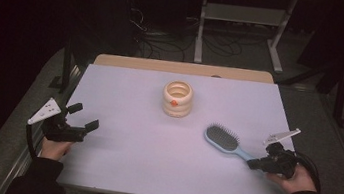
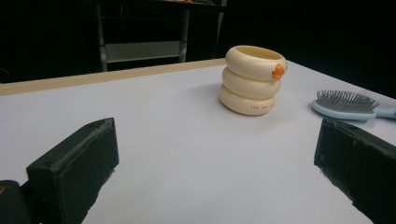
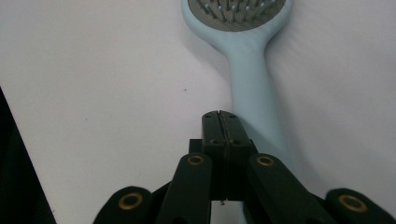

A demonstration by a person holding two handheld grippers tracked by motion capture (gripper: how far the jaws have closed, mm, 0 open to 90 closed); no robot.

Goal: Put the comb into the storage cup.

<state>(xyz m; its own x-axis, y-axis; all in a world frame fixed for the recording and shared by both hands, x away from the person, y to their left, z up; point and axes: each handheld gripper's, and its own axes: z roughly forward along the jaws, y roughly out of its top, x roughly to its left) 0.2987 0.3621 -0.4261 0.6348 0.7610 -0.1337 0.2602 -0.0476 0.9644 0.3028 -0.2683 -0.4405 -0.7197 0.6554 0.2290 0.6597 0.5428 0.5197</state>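
Overhead arrangement on the pale lavender bench [image 1: 126, 161], whose far edge shows a strip of bare wood. A light-blue plastic paddle hairbrush with a grey bristle pad [image 1: 227, 141] lies flat at about 4 o'clock from the bench centre, head toward 10 o'clock and handle running toward 4 o'clock. The right gripper [image 1: 255, 164], held in the person's right hand [image 1: 295, 180] at the 4 o'clock edge of the bench, sits at the end of that handle; in the right gripper view its two black jaws are pressed together face to face, with the blue handle [image 3: 254, 98] running just beside and beneath them rather than between them, bristles upward at 12 o'clock. Whether the jaws touch the handle cannot be told. A cream-coloured holder shaped as three stacked rings with a small orange mark on its side [image 1: 177, 98] stands upright near 12 o'clock, well apart from the brush. The left gripper [image 1: 84, 117], held in the left hand [image 1: 55, 148] at 8 o'clock, rests low over the bench with its jaws spread wide apart and nothing between them; the left gripper view frames the ringed holder [image 2: 253, 80] and brush head [image 2: 343, 105] beyond them.
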